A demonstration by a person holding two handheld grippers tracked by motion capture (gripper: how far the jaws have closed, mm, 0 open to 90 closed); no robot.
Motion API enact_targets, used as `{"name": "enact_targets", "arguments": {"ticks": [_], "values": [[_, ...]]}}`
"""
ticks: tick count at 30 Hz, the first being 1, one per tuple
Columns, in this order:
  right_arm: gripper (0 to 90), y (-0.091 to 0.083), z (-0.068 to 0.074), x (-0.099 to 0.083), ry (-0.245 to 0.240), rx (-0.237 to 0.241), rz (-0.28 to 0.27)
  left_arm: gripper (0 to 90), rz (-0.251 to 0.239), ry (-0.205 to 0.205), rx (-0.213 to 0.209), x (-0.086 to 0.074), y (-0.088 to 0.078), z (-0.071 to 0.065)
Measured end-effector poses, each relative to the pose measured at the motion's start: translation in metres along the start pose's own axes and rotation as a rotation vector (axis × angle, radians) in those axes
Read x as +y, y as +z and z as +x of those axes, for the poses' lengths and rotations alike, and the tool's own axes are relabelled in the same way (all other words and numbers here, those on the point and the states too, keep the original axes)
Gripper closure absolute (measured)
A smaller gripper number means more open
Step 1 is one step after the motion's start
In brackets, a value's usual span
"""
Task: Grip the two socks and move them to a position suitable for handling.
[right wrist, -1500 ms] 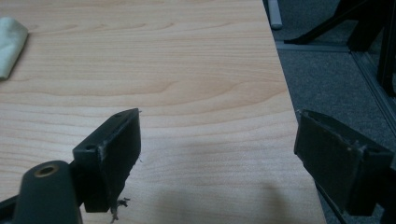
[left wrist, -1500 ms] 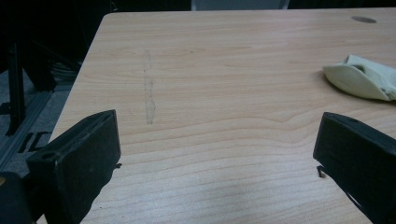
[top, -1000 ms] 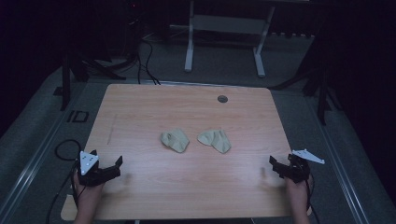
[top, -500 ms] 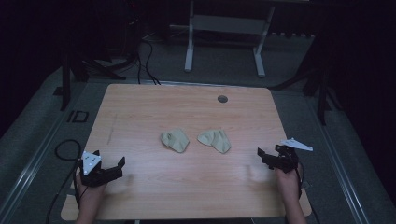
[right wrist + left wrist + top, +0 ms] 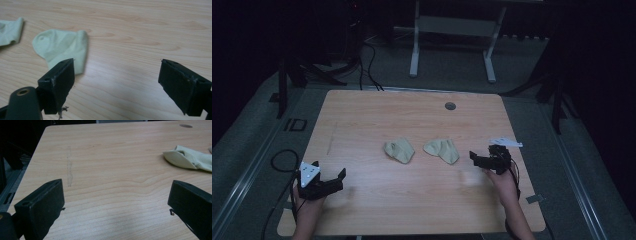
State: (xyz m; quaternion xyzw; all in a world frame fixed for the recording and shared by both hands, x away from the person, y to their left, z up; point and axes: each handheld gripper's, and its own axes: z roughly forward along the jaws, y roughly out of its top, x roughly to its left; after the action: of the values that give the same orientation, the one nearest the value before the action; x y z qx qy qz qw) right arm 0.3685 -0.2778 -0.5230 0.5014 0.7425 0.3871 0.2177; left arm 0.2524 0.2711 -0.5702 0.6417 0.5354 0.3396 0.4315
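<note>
reaching stage, by the look of it: right hand-held gripper (image 5: 486, 161) wide and empty, just right of the right sock (image 5: 442, 150), which lies mid-counter (image 5: 362, 115) beside the left sock (image 5: 400, 150). left hand-held gripper (image 5: 326, 184) also wide, holding nothing, well apart from the right sock toward the near left corner. next move likely calls for lowering over the right sock's near edge and pinching it; no brand, label or readable writing anywhere.
</note>
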Motion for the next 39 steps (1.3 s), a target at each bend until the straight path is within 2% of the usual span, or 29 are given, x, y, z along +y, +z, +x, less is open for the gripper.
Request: {"name": "enact_targets", "arguments": {"ticks": [6, 10, 13, 15, 17, 19, 20, 23, 32, 37, 39], "values": [[13.7, 0.016, 0.015, 0.007, -0.004, 0.029, 0.015, 0.6, 0.001, 0.003, -0.004, 0.000, 0.000, 0.000], [15.0, 0.030, 0.032, 0.015, -0.002, 0.061, 0.027, 0.6, 0.002, 0.002, -0.009, 0.000, 0.000, 0.000], [15.2, 0.035, 0.037, 0.018, 0.000, 0.070, 0.027, 0.6, 0.004, 0.002, -0.010, 0.000, 0.000, 0.000], [15.4, 0.038, 0.040, 0.019, -0.006, 0.075, 0.031, 0.6, 0.006, 0.002, -0.013, 0.000, 0.001, 0.000], [17.1, 0.051, 0.054, 0.024, -0.032, 0.089, 0.048, 0.5, 0.006, -0.004, -0.019, 0.000, 0.000, 0.000], [17.1, 0.053, 0.056, 0.024, -0.034, 0.091, 0.051, 0.5, 0.005, -0.009, -0.024, 0.000, 0.001, 0.000], [17.1, 0.059, 0.061, 0.026, -0.040, 0.100, 0.063, 0.5, 0.006, -0.008, -0.024, 0.000, 0.001, 0.000], [18.4, 0.067, 0.068, 0.029, -0.053, 0.099, 0.072, 0.5, 0.010, 0.003, -0.021, 0.000, 0.001, 0.000], [19.8, 0.090, 0.081, 0.029, -0.072, 0.083, 0.108, 0.5, 0.008, -0.005, -0.031, 0.000, 0.001, 0.000], [19.9, 0.103, 0.085, 0.027, -0.098, 0.052, 0.134, 0.5, 0.007, -0.006, -0.033, 0.000, 0.001, 0.000], [21.0, 0.109, 0.088, 0.026, -0.130, 0.021, 0.143, 0.5, 0.008, -0.007, -0.033, 0.000, 0.001, 0.000]]}}
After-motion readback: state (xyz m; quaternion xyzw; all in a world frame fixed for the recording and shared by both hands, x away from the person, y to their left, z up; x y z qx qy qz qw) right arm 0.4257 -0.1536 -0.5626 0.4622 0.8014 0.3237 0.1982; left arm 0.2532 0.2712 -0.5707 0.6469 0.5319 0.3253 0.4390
